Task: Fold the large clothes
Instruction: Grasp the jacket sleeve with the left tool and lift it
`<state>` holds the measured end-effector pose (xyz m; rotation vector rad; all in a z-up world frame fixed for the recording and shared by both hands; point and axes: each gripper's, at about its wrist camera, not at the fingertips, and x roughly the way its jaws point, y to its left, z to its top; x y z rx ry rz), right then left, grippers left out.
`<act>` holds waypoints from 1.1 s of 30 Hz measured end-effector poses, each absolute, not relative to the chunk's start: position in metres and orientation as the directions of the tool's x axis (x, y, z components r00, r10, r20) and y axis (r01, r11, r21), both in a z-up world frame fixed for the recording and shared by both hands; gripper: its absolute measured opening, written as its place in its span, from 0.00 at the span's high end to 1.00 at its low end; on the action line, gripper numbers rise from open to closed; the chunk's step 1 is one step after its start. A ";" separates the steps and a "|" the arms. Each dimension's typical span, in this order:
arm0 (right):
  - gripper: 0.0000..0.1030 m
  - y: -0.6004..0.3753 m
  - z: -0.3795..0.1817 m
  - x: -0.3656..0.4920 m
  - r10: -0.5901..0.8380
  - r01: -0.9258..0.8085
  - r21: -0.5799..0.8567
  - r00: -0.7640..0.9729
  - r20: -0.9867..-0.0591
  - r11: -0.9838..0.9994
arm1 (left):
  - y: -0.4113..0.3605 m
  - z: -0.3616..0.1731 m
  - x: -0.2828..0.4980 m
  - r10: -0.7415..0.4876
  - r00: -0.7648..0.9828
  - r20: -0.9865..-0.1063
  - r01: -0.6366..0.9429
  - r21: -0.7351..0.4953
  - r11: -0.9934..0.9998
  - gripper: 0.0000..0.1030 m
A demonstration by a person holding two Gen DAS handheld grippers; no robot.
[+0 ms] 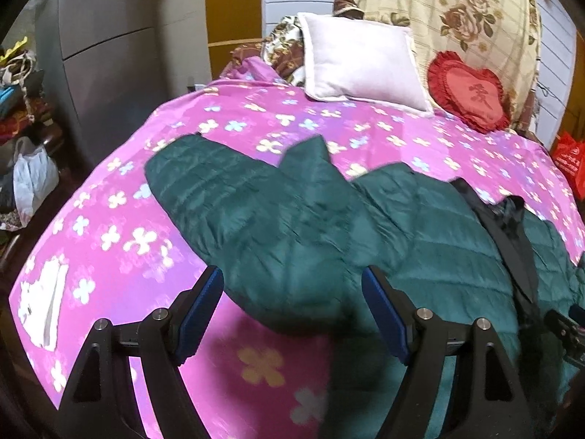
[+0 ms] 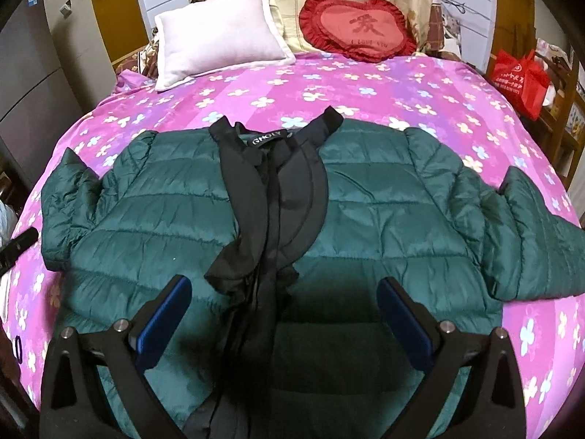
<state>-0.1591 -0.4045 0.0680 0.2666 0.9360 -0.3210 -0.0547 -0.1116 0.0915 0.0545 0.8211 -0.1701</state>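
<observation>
Hovering over the bed, you have both tools spread wide and holding nothing: the left gripper [image 1: 292, 314] hangs above the near end of the jacket's left sleeve [image 1: 234, 212], and the right gripper [image 2: 285, 314] sits over the lower front of the body, close to the dark zip line.

The green quilted jacket [image 2: 365, 197] lies face up and spread flat across the middle of the pink flowered bedspread [image 2: 365, 87], collar toward the pillows, black lining [image 2: 278, 183] showing along the open front. Both sleeves are out to the sides; the right sleeve [image 2: 526, 234] bends down toward the near edge. No fold looks made yet, so you seem to be at the start, picking the first grab.

A likely next move is to drop the left tool onto the sleeve cuff or side seam, pinch through the puffy layers, and carry it across the chest. The padding is slippery and springy, so bite deep or it may slide out.

Beyond the jacket, a pale pillow [image 2: 219, 33] and a red heart cushion [image 2: 358, 25] rest against a floral throw [image 1: 457, 11] at the headboard. A grey cabinet [image 1: 109, 36] stands to the left with piled bags, and a red bag [image 2: 519, 80] sits on the right.
</observation>
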 end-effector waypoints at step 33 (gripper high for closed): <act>0.00 -0.380 0.061 -0.139 -0.064 0.279 0.118 0.567 -0.821 0.953 | 0.043 0.036 0.136 0.011 0.591 -0.807 -0.232 -0.157 0.960 0.43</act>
